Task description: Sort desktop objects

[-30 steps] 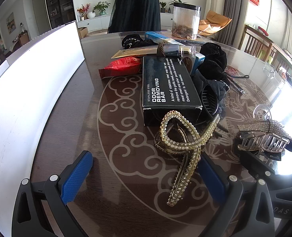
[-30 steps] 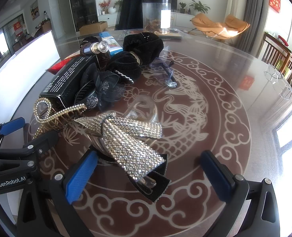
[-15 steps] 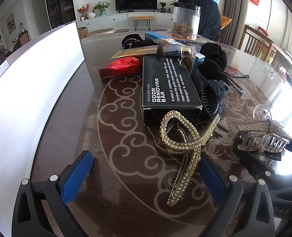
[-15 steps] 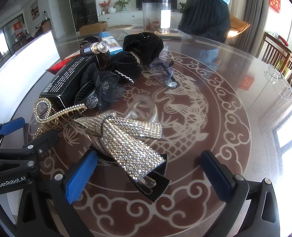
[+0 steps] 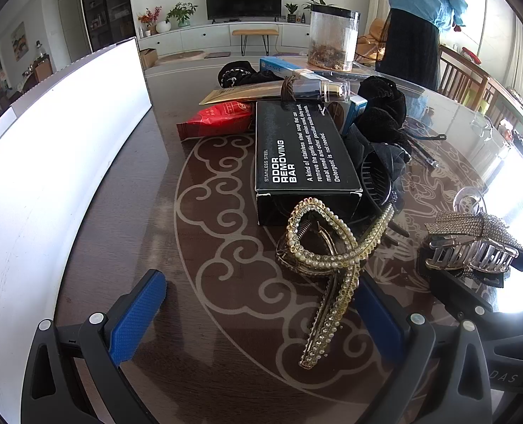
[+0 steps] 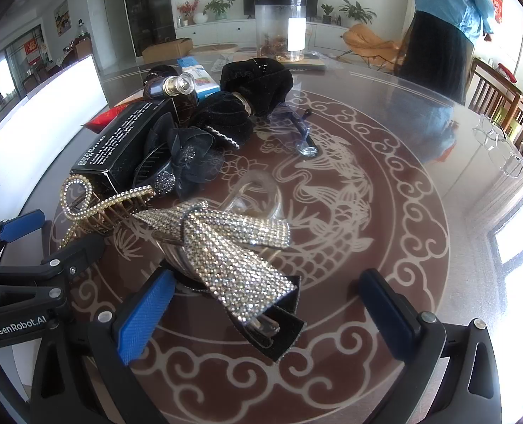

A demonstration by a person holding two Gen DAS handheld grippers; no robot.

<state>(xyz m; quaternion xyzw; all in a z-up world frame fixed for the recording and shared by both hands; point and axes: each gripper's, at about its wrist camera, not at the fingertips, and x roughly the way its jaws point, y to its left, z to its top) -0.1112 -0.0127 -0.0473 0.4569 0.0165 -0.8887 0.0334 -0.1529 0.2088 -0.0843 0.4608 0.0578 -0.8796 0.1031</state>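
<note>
Left wrist view first: my left gripper (image 5: 258, 312) has its 2 blue fingers (image 5: 136, 312) spread wide just above the round table (image 5: 120, 194), holding nothing. The pearl hair claw (image 5: 327, 261) lies between them, its long tail reaching toward 6 o'clock, closer to my right-hand finger; whether it touches that pad I cannot quite tell. At 12 o'clock from the claw sits the black box (image 5: 302, 148) printed ODOR REMOVING BAR, the claw's loop right against its near end. A red packet (image 5: 217, 120) lies at 11 o'clock of the box, and black hair accessories (image 5: 381, 116) pile up along its 3 o'clock side. A white panel (image 5: 49, 148) fills the 9 o'clock side.

Right wrist view: my right gripper (image 6: 265, 312) is also spread open and empty, its fingers flanking the rhinestone bow clip (image 6: 226, 243), which rests on the table nearer the left-hand finger (image 6: 145, 314). At 12 o'clock, far back, stands a clear jar (image 6: 281, 28). A person in a blue top (image 6: 445, 17) stands at 2 o'clock beyond the table.
</note>
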